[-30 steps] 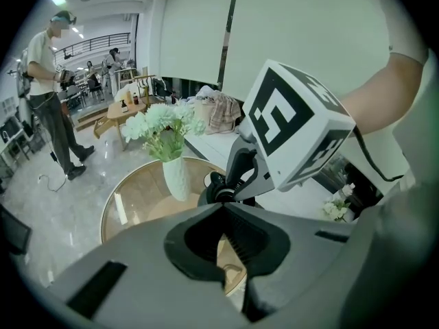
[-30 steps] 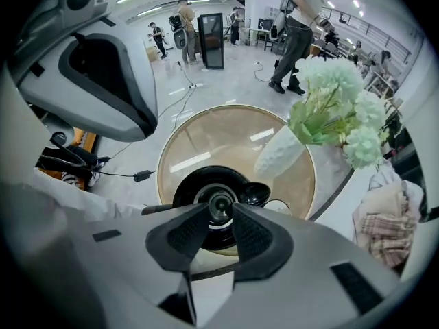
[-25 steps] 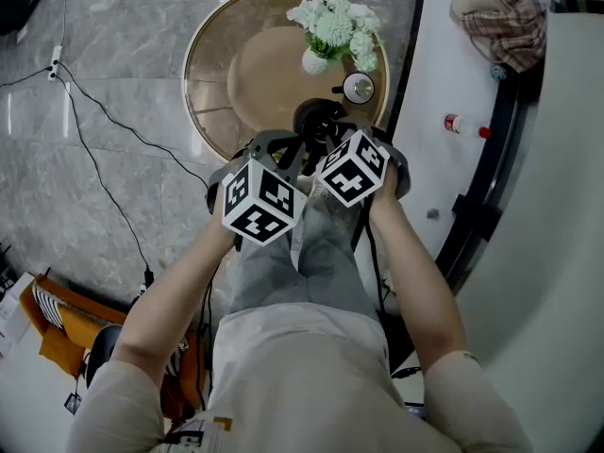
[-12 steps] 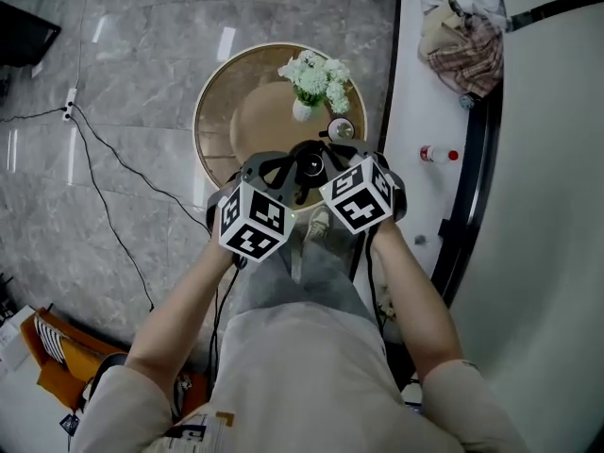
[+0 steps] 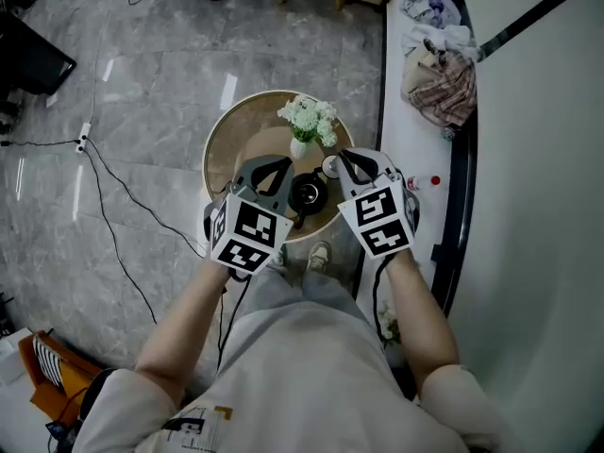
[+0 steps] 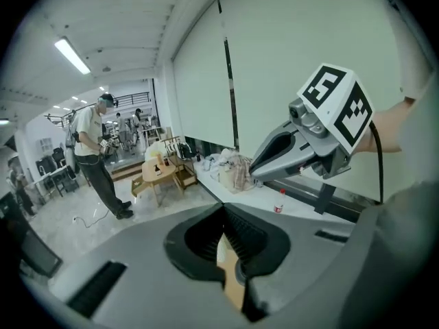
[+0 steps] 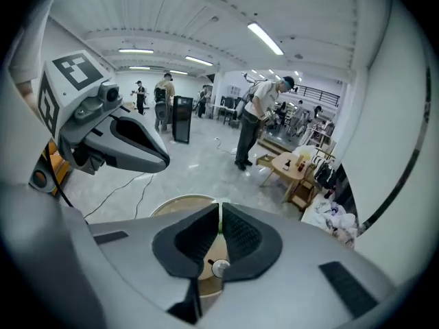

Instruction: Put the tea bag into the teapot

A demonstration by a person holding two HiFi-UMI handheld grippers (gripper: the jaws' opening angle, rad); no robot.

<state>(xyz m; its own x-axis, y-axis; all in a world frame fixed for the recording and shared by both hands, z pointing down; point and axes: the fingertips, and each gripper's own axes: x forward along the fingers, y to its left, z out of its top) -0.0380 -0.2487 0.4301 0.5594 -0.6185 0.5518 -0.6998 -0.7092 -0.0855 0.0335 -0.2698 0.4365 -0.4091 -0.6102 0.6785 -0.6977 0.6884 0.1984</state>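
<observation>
A black teapot stands on the near part of a round wooden table. It shows between my two grippers. My left gripper hangs over the table left of the pot, shut and empty, with its tips meeting. My right gripper hangs to the pot's right. Its jaws are closing, the tips almost together, and nothing is between them. No tea bag shows in any view.
A white vase of white flowers stands at the table's far side. A small round white object with a short black handle lies beside the pot. A white ledge with clothes and a bottle runs on the right. Cables cross the floor on the left, and people stand far off.
The cubes were close together over the teapot; they have now drawn apart, and the pot shows between them. The table looks smaller and farther off.
</observation>
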